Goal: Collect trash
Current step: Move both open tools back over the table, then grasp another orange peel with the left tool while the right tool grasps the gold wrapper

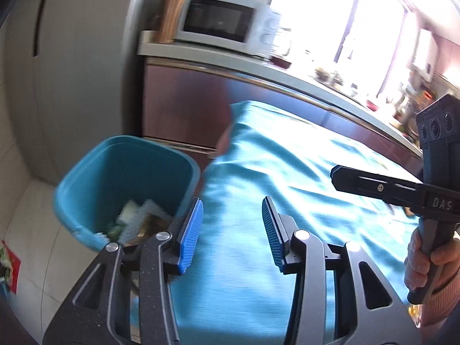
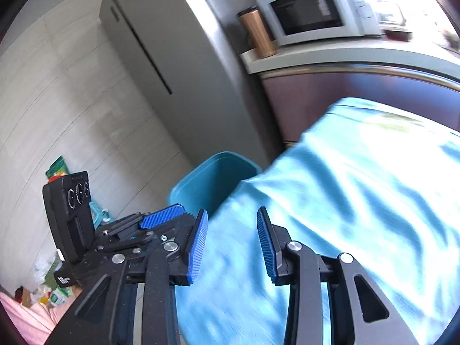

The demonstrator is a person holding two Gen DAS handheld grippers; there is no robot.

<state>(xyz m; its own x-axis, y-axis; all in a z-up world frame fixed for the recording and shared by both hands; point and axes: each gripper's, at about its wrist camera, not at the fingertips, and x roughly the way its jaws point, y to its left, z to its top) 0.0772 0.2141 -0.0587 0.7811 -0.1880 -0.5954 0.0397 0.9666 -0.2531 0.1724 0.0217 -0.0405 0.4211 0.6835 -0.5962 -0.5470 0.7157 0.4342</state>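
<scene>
**Both claws empty over the table**

The left claw (image 1: 233, 233) and right claw (image 2: 232, 243) gape wide, holding nothing, above the blue cloth (image 1: 287, 172). Trash (image 1: 135, 221) lies in the bin (image 1: 86, 178), left of the left claw.

The left gripper (image 1: 233, 231) has its two blue ribbed pads (image 1: 189, 237) spread wide apart with nothing between them. The right gripper (image 2: 232, 243) is likewise spread, its blue pads (image 2: 198, 244) parted and bare. In the left wrist view the right gripper appears from the side at the right edge, with the person's right hand (image 1: 422, 261) wrapped around its grey handle. The two grippers sit close together, side by side.
</scene>
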